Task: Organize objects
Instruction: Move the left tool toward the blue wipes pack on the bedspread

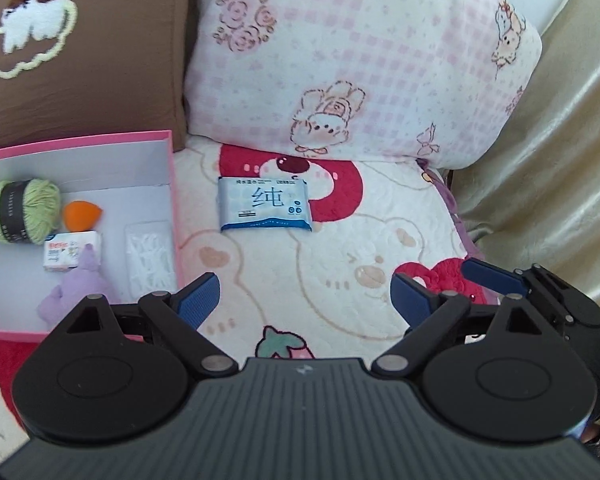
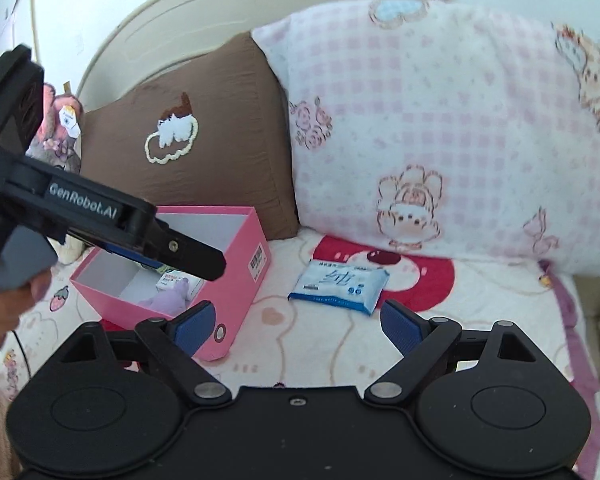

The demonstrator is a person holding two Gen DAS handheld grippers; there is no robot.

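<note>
Lying flat on the bed, the wipes pack (image 2: 339, 285) sits at twelve o'clock of the right gripper (image 2: 296, 326), long axis across its gape, box (image 2: 236, 276) at ten. Both grippers, left (image 1: 306, 300) included, are spread and empty; the right looks nearer.

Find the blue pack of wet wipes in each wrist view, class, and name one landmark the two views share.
Left wrist: wet wipes at centre, right of the pink box.
Right wrist: wet wipes centre, slightly low, right of the pink box.
Shared landmark: the pink checked pillow behind.
</note>
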